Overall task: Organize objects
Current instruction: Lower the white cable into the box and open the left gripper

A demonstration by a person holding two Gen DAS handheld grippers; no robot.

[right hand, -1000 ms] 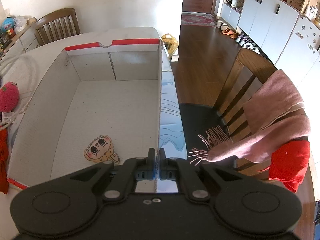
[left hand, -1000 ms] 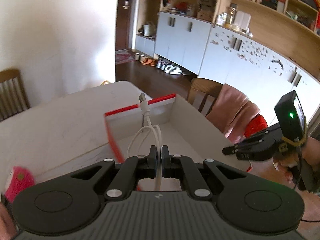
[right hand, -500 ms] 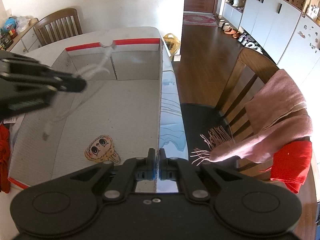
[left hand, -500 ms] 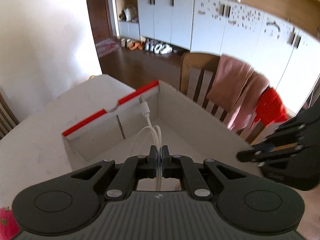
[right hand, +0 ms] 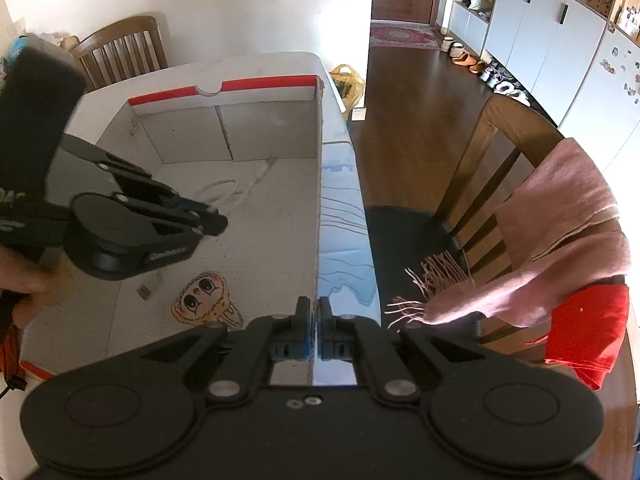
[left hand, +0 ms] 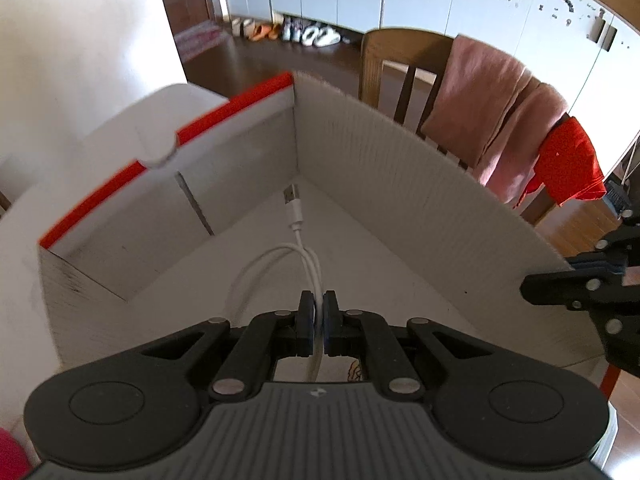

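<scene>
Now my white cable (left hand: 298, 236) hangs from my left gripper (left hand: 316, 320), jaws pinched tight on it, plug end pointing to twelve o'clock over the floor of the open cardboard box (left hand: 400, 184). A cartoon-face sticker (right hand: 204, 296) already lies inside; releasing the cable remains. Both grippers tilt steeply downward. My right gripper (right hand: 314, 332), jaws closed, clamps the box's right wall.

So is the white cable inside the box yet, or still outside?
Partly in. The white cable hangs down inside the box, plug near the far corner, but the left gripper is shut on it.
</scene>
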